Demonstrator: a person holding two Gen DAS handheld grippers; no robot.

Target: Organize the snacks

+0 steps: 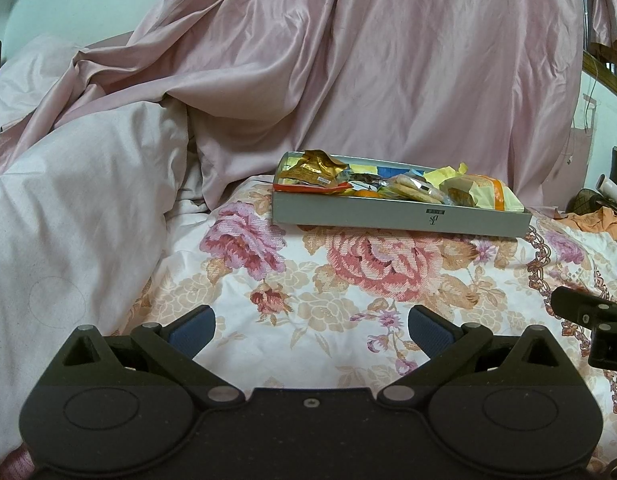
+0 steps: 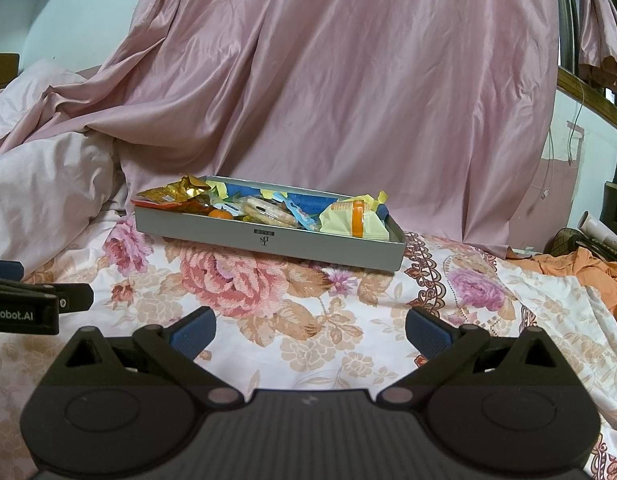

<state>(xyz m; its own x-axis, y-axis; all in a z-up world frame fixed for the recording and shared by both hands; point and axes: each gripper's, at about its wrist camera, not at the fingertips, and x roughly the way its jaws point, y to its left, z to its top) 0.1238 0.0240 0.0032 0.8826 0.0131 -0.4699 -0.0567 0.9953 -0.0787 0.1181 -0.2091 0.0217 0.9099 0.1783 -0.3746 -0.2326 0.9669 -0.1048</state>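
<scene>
A: Where's the gray snack box (image 1: pixel 400 216)?

B: Ahead of the left gripper (image 1: pixel 312 330), slightly to its right, on the floral bedspread (image 1: pixel 348 300); left gripper's jaws wide apart, holding nothing.

A: Contents?

B: Gold wrapper (image 2: pixel 180 191), round crackers (image 2: pixel 268 212), yellow bag (image 2: pixel 354 222).

A: Right gripper (image 2: pixel 310 330)?

B: Apart too, the box ahead-left. Pink drape (image 2: pixel 348 80) behind; orange cloth (image 2: pixel 588 276) far right.

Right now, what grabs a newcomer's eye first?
The grey box crammed with snack packets, sitting on the floral bedspread mid-frame. Behind it, a big pink satin drape fills the background. Both the left gripper and right gripper hover open and empty in front of the box.
</scene>
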